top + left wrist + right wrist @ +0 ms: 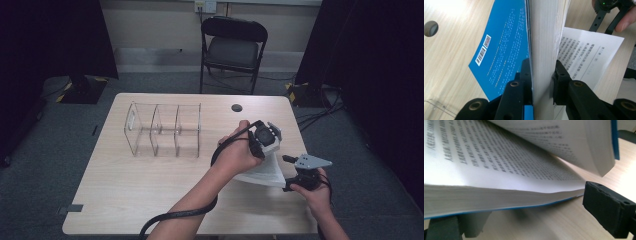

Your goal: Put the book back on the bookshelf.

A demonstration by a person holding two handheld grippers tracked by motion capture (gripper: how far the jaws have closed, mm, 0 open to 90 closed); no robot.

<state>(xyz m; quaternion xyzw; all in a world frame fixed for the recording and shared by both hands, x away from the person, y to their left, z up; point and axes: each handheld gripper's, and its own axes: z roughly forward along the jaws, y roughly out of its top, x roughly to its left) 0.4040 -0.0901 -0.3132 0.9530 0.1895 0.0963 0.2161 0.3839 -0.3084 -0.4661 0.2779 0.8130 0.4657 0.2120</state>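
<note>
Scene: a person works at a pale wooden table [150, 200] with hand-held tongs in each hand, forearms entering from the near edge.
Book: a paperback book [262, 172] with a blue cover lies open near the right front part of the table, between the two hands; one half is lifted upright, the other spreads toward the right hand.
Left tongs: the left tongs [543, 75] are clamped on the raised block of pages, one jaw pressed to the blue back cover with its barcode, the other to the inner page side.
Right tongs: the right tongs [524, 220] sit low at the book's outer edge with jaws spread wide; one jaw is under the lower half of the pages and cover, the other stands clear of it beside the edge.
Pages: printed text is visible on the open page [586, 52], which lies flat toward the right hand [312, 192].
Rack: a clear plastic rack [162, 130] with three compartments stands on the left-centre of the table, well apart from the book.
Background: a black folding chair [232, 47] stands beyond the far edge of the table.
</note>
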